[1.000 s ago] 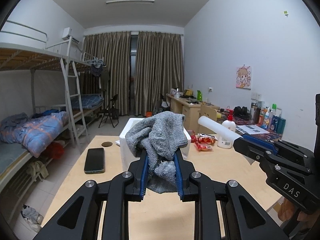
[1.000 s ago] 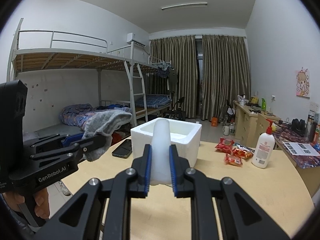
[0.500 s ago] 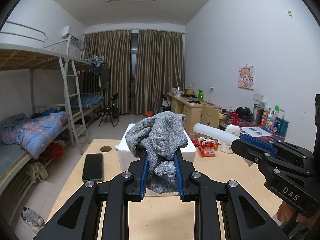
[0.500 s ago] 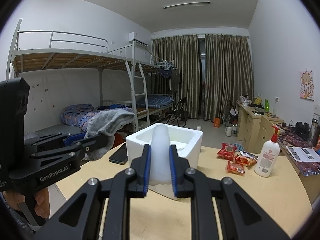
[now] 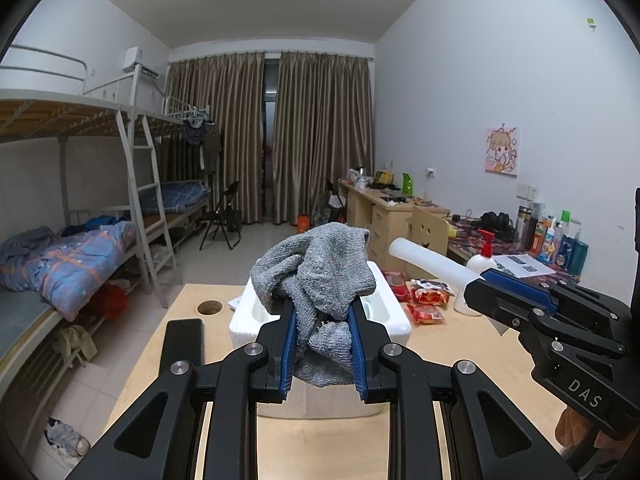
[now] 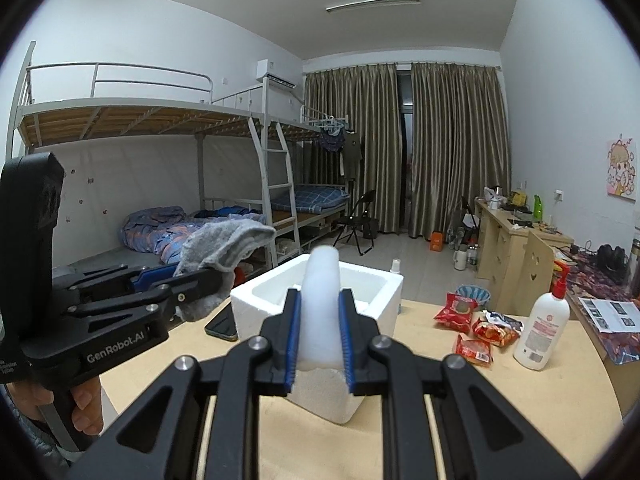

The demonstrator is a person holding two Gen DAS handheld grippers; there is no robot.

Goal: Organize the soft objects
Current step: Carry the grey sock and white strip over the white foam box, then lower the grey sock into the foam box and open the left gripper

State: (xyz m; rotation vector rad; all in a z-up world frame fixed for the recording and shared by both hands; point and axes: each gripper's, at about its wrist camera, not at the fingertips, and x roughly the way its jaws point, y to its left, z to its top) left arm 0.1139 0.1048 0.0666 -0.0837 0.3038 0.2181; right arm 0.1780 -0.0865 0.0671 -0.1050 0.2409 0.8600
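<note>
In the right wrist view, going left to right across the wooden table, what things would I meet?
Black phone → white foam box → red snack packets → white pump bottle → printed paper sheet.

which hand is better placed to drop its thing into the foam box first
Left, probably. The left gripper holds the grey cloth almost directly in line with the white foam box. The right gripper holds its white foam roll slightly nearer the box's front corner.
</note>
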